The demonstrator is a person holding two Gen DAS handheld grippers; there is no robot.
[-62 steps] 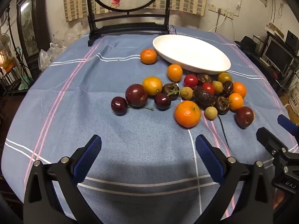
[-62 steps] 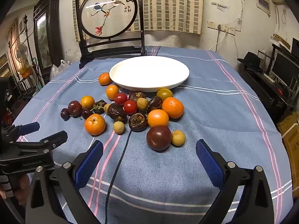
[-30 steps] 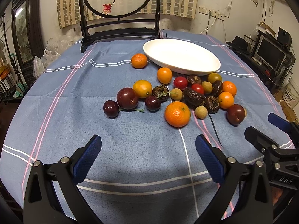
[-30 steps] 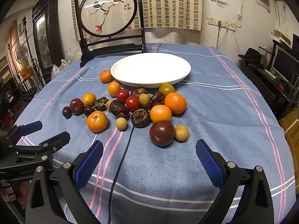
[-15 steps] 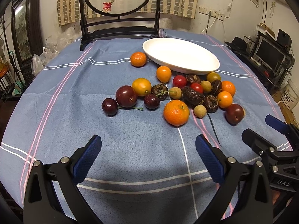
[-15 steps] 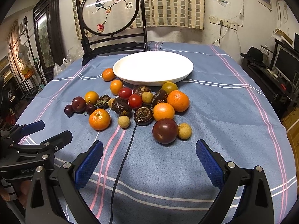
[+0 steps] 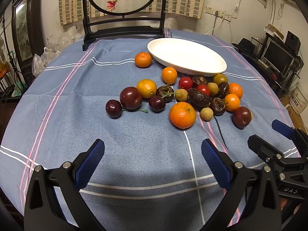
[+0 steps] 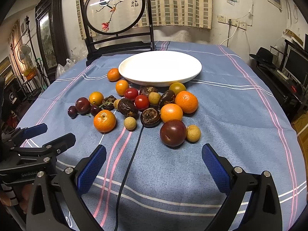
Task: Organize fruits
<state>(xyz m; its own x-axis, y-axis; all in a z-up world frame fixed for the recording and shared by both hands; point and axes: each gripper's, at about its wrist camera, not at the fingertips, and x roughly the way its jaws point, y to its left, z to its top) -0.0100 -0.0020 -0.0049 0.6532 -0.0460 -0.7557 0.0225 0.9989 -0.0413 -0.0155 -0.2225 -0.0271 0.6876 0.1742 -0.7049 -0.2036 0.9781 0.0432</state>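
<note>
A white oval plate (image 7: 211, 71) (image 8: 134, 79) stands empty at the back of the blue cloth. In front of it lies a loose cluster of fruit: a big tangerine (image 7: 182, 115) (image 8: 104, 120), dark plums (image 7: 130, 97) (image 8: 173, 132), cherries (image 7: 113, 108), red tomatoes (image 8: 142, 102), small oranges (image 8: 186, 102), brown wrinkled fruits (image 8: 150, 117) and pale longans (image 8: 193, 133). My left gripper (image 7: 153, 156) is open over bare cloth, short of the tangerine. My right gripper (image 8: 154, 159) is open too, just short of the nearest plum. Neither holds anything.
A dark wooden stand with a round embroidered screen (image 8: 115, 9) rises behind the plate. A thin black cord (image 8: 132, 154) runs from the fruit toward me. A desk with a monitor (image 7: 277, 55) lies beyond the table's right edge. A hand (image 8: 7, 198) holds the left gripper.
Both grippers have moved closer to the fruit and stayed open. The fruit and plate have not shifted on the cloth.
</note>
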